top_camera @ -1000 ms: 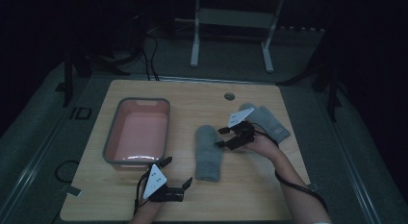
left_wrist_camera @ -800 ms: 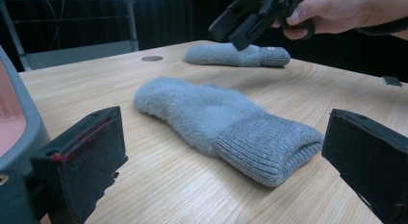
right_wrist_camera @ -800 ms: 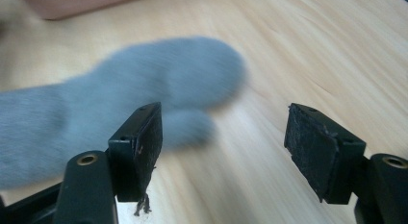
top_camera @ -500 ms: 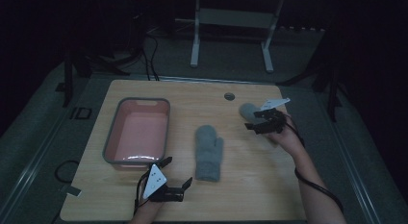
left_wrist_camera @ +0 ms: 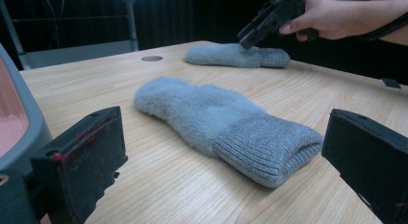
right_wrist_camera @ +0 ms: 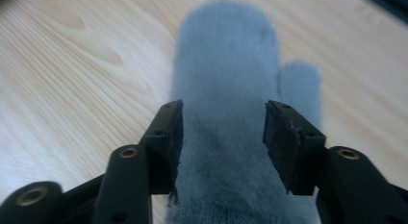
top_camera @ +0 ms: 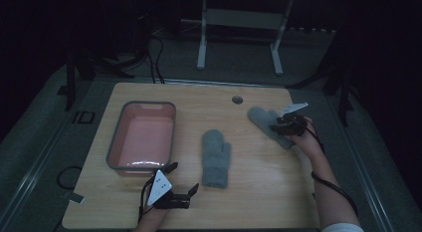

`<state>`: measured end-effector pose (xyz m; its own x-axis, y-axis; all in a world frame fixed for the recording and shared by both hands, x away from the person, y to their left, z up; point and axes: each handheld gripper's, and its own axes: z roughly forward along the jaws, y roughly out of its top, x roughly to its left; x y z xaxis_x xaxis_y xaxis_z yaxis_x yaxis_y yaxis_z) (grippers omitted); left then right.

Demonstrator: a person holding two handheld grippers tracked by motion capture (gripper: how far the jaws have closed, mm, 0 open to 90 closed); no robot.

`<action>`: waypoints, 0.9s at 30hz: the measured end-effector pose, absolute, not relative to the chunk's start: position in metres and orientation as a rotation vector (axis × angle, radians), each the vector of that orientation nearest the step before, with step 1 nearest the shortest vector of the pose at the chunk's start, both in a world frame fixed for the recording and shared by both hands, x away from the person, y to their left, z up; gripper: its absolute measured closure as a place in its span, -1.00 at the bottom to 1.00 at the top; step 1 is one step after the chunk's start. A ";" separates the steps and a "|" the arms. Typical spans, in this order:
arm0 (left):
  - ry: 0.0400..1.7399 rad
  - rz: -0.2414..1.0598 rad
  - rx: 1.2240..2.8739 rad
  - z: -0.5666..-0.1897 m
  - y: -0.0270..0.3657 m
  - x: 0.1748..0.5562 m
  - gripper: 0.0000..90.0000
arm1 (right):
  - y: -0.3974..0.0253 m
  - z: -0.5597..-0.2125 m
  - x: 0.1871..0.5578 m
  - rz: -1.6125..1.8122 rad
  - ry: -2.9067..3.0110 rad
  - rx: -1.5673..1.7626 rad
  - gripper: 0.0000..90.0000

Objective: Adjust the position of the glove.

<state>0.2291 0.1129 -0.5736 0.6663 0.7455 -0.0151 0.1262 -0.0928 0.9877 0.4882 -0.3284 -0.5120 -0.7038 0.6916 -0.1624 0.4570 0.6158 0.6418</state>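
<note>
Your wooden table [top_camera: 259,202] carries everything here, and the grey-rimmed tub [top_camera: 142,137] with its pink inside is the mark to place things by. It stands on the table's left half.

Just right of the tub, near the table's middle, lies the first grey mitten [top_camera: 216,158], flat, its ribbed cuff toward you and its tip pointing away. In your left gripper view that cuff end faces the camera.

Well to the right of the tub, toward the far right corner, lies the second grey mitten [top_camera: 263,121], also flat on the wood. Your right gripper [top_camera: 284,126] is over its cuff end. In the right gripper view its jaws stand parted on either side of the mitten's body, with fabric between them; I cannot tell whether the pads touch the wool.

Your left gripper [top_camera: 181,179] sits just in front of the tub's near right corner, close to the table's near edge. Its jaws are spread wide, holding nothing, aimed toward the first mitten's cuff.
</note>
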 end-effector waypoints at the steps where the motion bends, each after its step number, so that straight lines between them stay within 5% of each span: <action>1: 0.732 0.604 1.607 -0.574 0.113 0.229 -0.96 | -0.328 -0.512 0.488 0.813 2.447 0.916 0.06; 4: 0.731 0.602 1.608 -0.574 0.113 0.229 -0.96 | -0.329 -0.536 0.491 0.706 2.474 0.912 0.07; 11: 0.732 0.603 1.606 -0.574 0.113 0.229 -0.96 | -0.332 -0.530 0.487 0.771 2.411 1.070 0.81; 27: 0.736 0.606 1.610 -0.573 0.112 0.229 -0.96 | -0.327 -0.492 0.408 0.916 2.103 1.302 0.87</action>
<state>0.2294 0.1121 -0.5734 0.6635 0.7480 -0.0145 0.1288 -0.0951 0.9871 0.4083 -0.3267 -0.4925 -0.4189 0.9058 -0.0637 0.5706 0.3171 0.7576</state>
